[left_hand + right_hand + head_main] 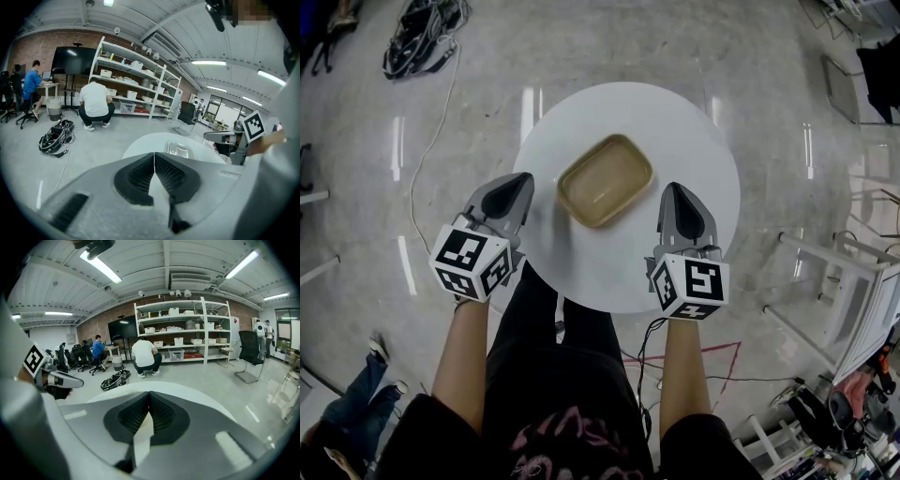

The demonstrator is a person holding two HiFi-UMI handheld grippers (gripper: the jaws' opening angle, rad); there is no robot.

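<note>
Both tools hovered over the round white surface (619, 267), one on each side of the tan tray (606, 180). The tray lay empty near the middle of the surface, a little toward the far side, set askew.

The left hand-held gripper (523, 180) stood over the surface's left edge, near the tray's left end and not touching it. The right hand-held gripper (674, 190) stood just beside the tray's right end, also clear of it. In each gripper view we saw the ribbed pads pressed tip to tip with nothing between them, so both were closed and carried nothing.

We judged this a poised stance ahead of any contact, with the tray untouched and both tools pointing away from the person. A grip on the tray's rim would call for the jaws to part first, then a small move inward and down. The walls looked low and the tray light enough to slide if nudged.

Beyond the surface we noted a cable bundle (422, 37) on the floor at far left, and a person (95, 101) crouched by the shelving (136, 79).
</note>
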